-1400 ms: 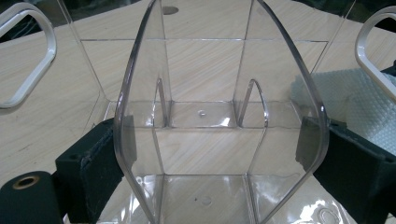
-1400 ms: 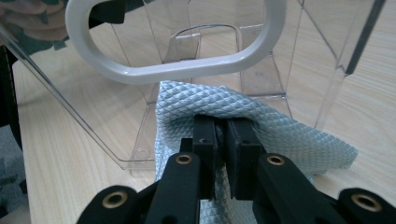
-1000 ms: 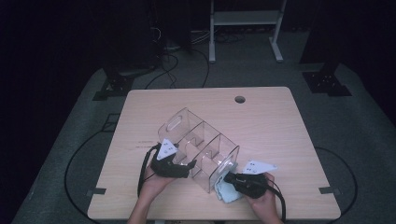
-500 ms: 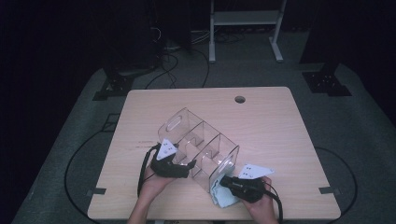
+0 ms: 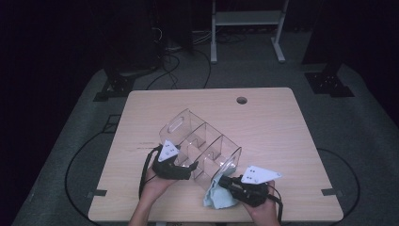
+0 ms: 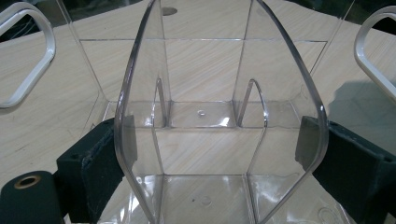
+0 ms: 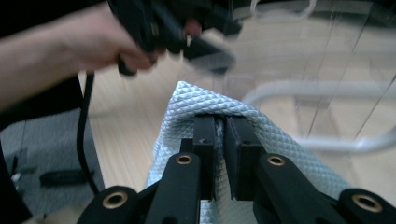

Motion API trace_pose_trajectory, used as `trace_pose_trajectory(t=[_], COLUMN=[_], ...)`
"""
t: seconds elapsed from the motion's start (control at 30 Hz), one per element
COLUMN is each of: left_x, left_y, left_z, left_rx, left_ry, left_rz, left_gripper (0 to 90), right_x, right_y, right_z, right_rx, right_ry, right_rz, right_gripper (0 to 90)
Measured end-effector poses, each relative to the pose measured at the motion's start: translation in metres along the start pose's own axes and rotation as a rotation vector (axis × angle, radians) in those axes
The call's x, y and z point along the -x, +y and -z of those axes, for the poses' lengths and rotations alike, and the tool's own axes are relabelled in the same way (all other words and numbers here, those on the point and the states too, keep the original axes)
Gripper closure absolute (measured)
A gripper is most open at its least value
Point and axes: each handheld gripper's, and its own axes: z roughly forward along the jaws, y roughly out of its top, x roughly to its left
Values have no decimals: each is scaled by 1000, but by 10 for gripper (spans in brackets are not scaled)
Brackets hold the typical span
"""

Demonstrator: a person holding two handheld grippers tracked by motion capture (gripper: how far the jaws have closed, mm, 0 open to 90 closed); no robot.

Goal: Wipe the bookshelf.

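A clear plastic organizer (image 5: 200, 141) with several compartments lies tilted on the wooden table (image 5: 263, 122). My left gripper (image 5: 190, 167) grips its near end. In the left gripper view both pads (image 6: 107, 158) press on the outer sides of the organizer (image 6: 205, 93), with the jaws set wide. My right gripper (image 5: 225, 181) is just right of the organizer's near corner, shut on a light blue cloth (image 5: 216, 197) that hangs toward the table's front edge. In the right gripper view the woven cloth (image 7: 196, 100) is pinched between the jaws of my right gripper (image 7: 221, 126).
A round cable hole (image 5: 242, 100) sits near the table's far edge. Beyond the table, cables and the legs of a white stand (image 5: 244, 28) are on the dark floor. The other hand and its gripper (image 7: 187, 32) show blurred past the cloth.
My right gripper has risen a little with the cloth in it. The left hand and the organizer have stayed put.
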Motion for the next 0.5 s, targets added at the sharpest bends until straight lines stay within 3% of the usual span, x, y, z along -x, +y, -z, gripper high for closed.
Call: trace_pose_trajectory(t=[0.1,0.2,0.37,0.5], left_x=[1,1,1,1], left_y=[0,0,0,0], left_z=[-1,-1,0,-1], left_rx=[3,3,0,2], left_ry=[1,-1,-3,-2], left_rz=[3,3,3,3], left_gripper=[91,91,91,91], right_x=[1,-1,-9,-11], right_y=[8,3,11,4], right_z=[6,4,5,0], right_rx=[26,10,29,2], right_ry=[-10,5,13,16], right_rz=[4,-12,22,27], right_gripper=[828,830,830,832])
